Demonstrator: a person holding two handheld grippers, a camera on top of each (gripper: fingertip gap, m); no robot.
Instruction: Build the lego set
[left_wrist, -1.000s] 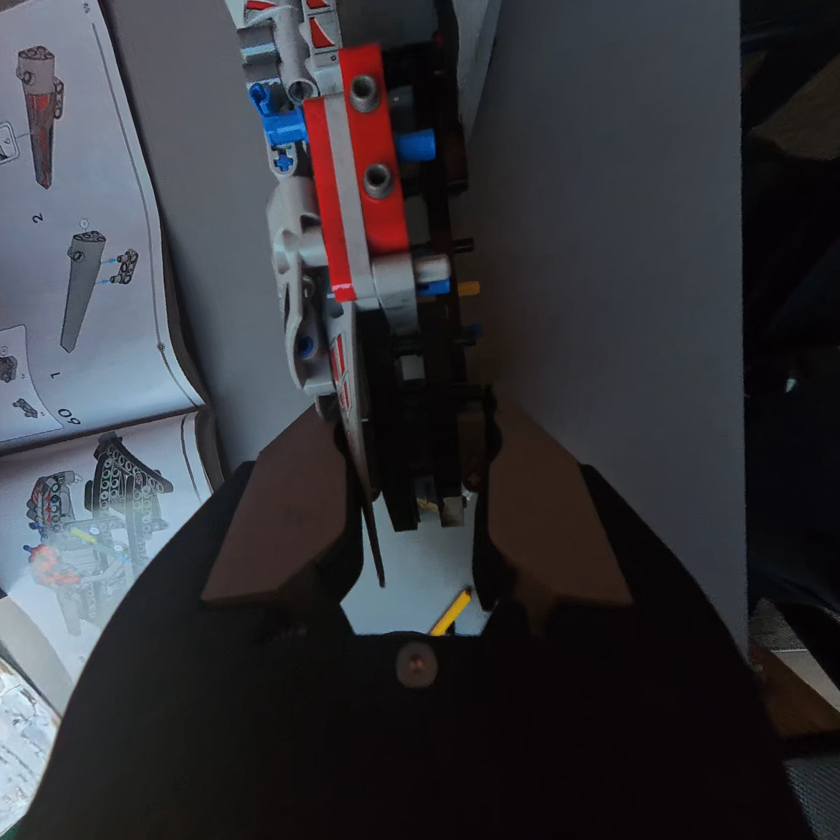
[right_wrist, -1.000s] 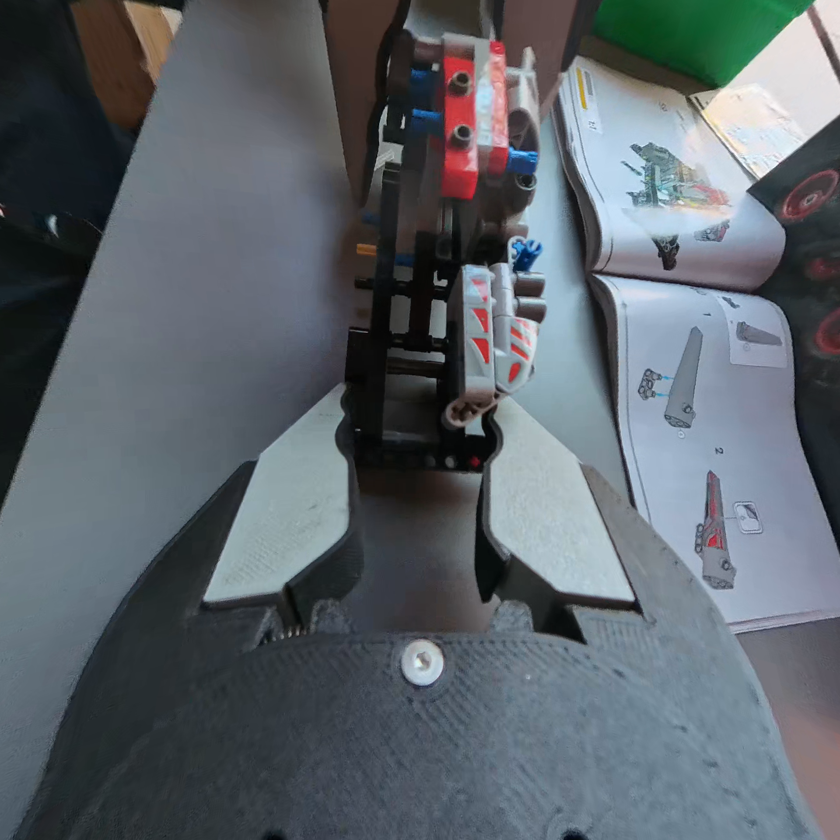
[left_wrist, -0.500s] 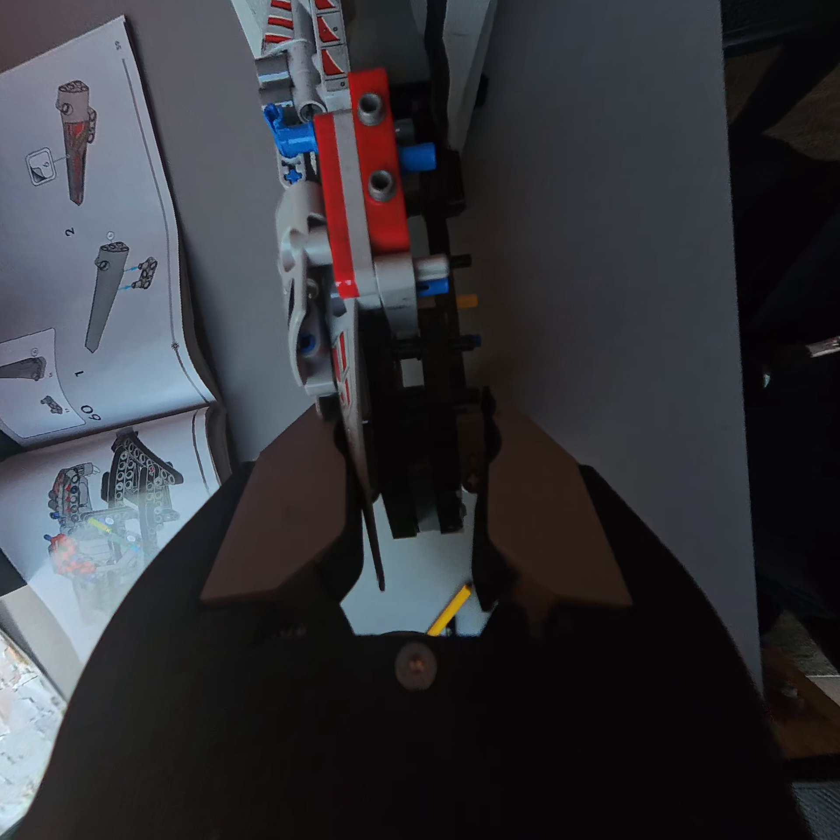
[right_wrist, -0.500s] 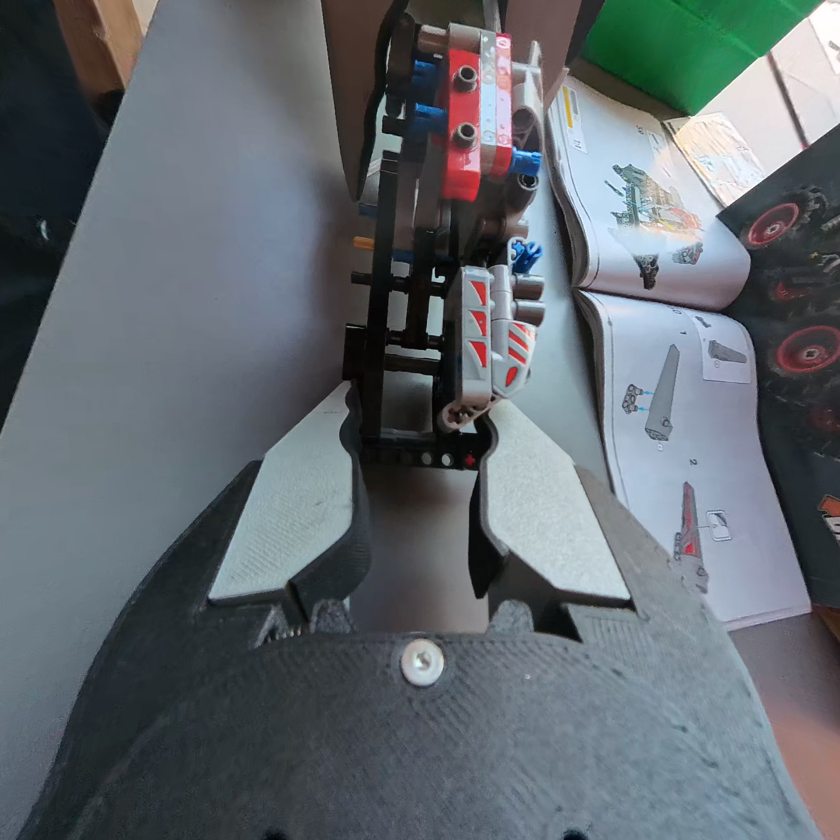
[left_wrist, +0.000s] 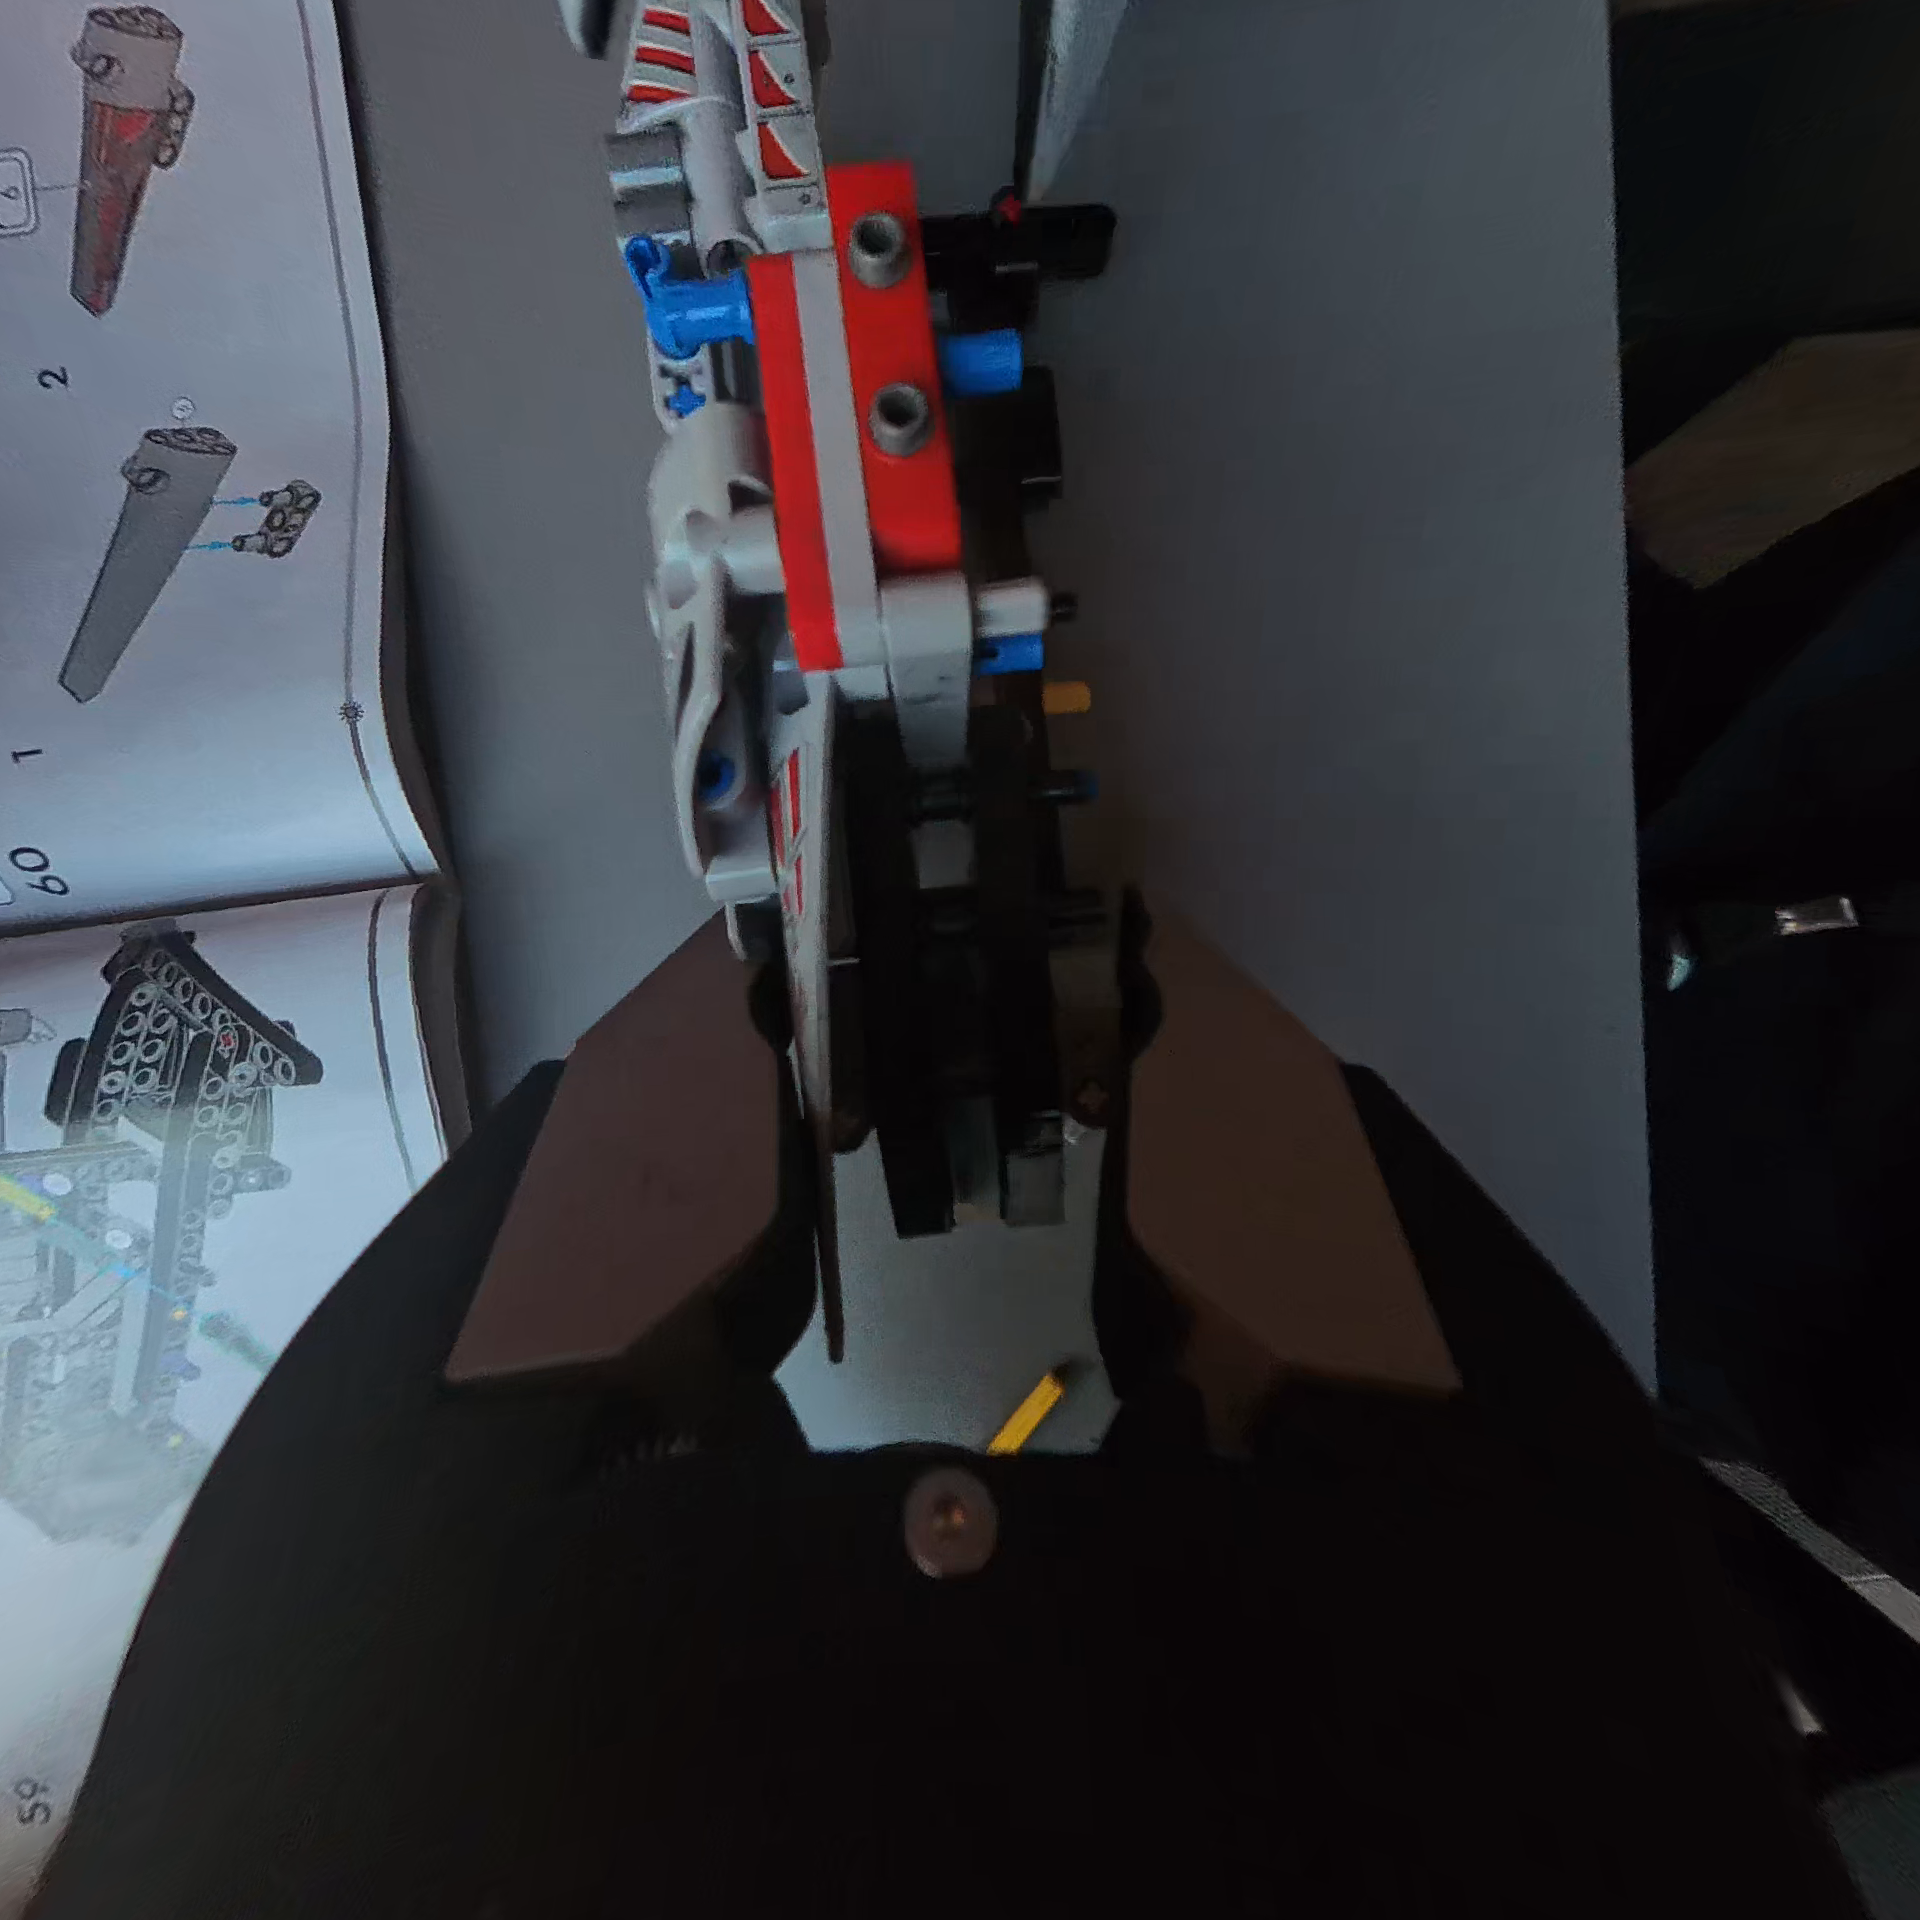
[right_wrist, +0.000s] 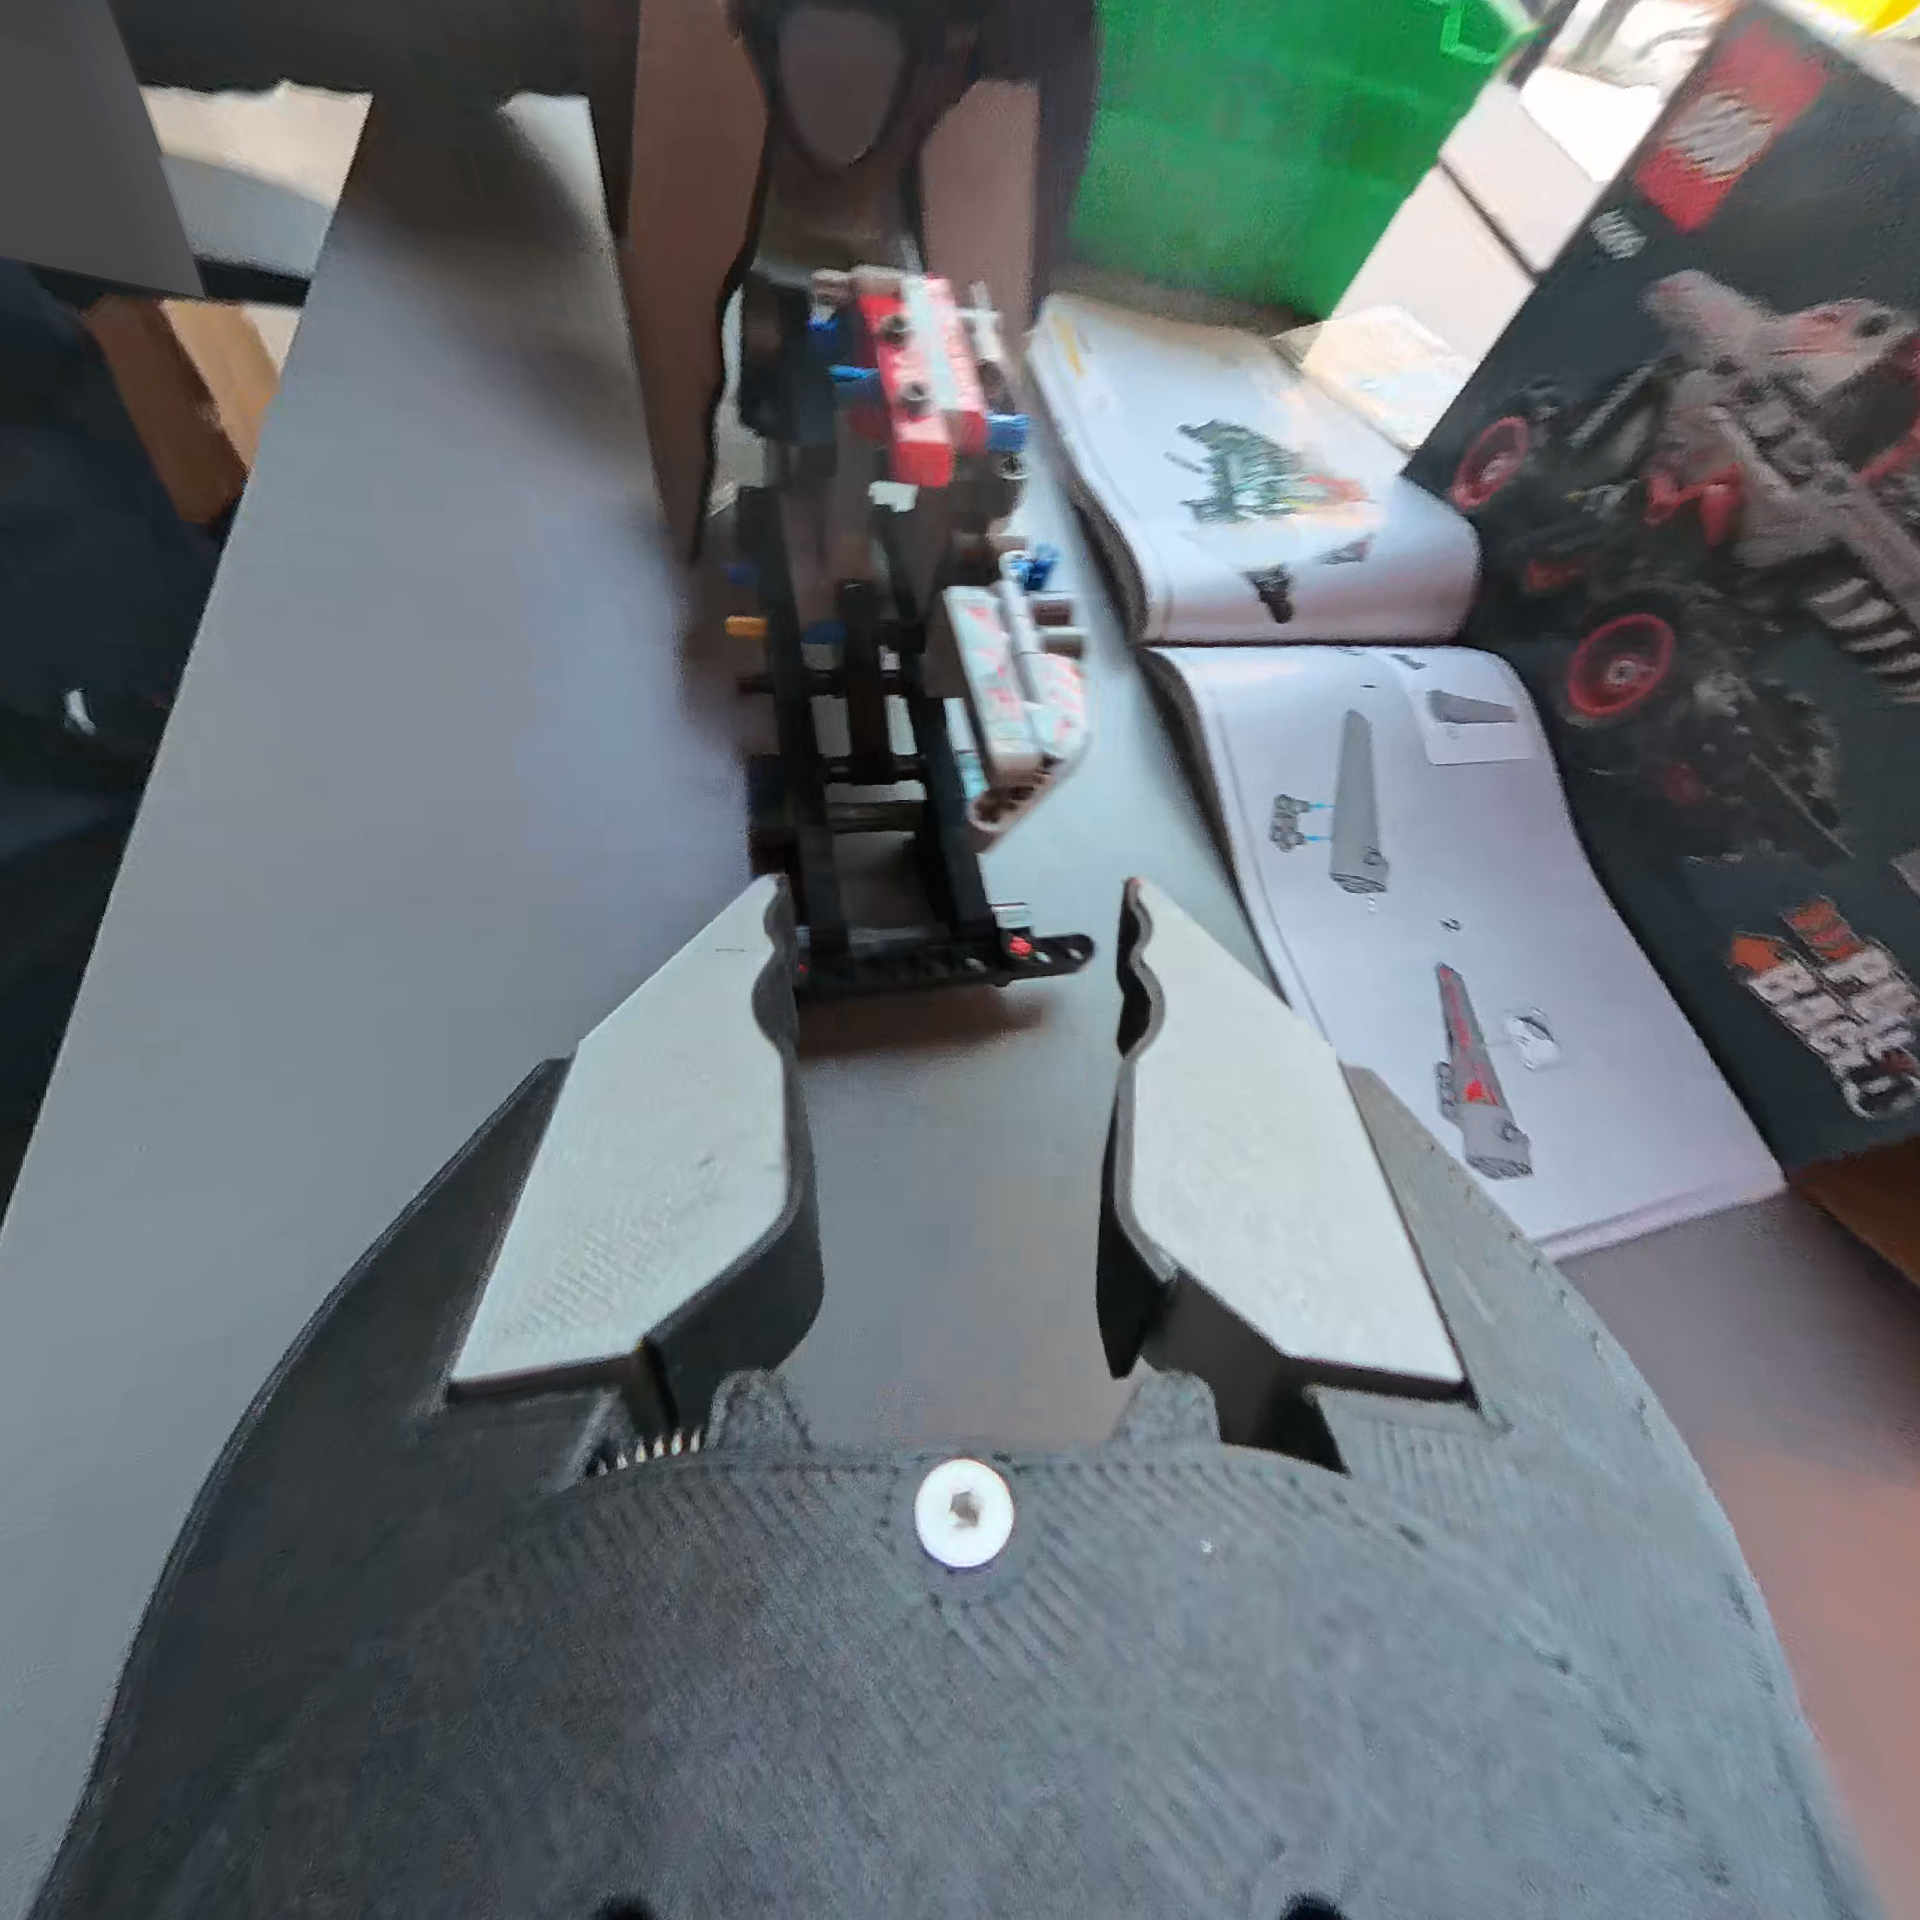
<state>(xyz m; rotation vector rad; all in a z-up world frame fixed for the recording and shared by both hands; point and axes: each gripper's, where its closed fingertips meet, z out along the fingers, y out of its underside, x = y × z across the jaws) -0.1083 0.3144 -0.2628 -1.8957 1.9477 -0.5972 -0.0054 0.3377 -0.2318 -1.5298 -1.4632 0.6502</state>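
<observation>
The partly built lego assembly (left_wrist: 894, 727) is a black frame with a red beam (left_wrist: 862, 416), grey panels with red stripes and blue pins. My left gripper (left_wrist: 945, 987) is shut on its near end and holds it just over the grey table. In the right wrist view the assembly (right_wrist: 894, 644) stretches away from me, with the left gripper (right_wrist: 831, 156) clamped on its far end. My right gripper (right_wrist: 951, 925) is open and empty. Its fingertips (right_wrist: 769, 914) stand just short of the black cross beam (right_wrist: 935, 951) at the assembly's near end.
An open instruction booklet (left_wrist: 187, 623) lies left of the assembly; it also shows in the right wrist view (right_wrist: 1403, 831). The set's dark box (right_wrist: 1714, 520) and a green container (right_wrist: 1247, 135) stand beyond it. A yellow pin (left_wrist: 1023, 1408) lies on the table (right_wrist: 416, 727). There is about 12 cm between the tips of the two grippers.
My right gripper has opened, let go of the assembly's end and drawn back from it. My left gripper keeps its hold on the other end.
</observation>
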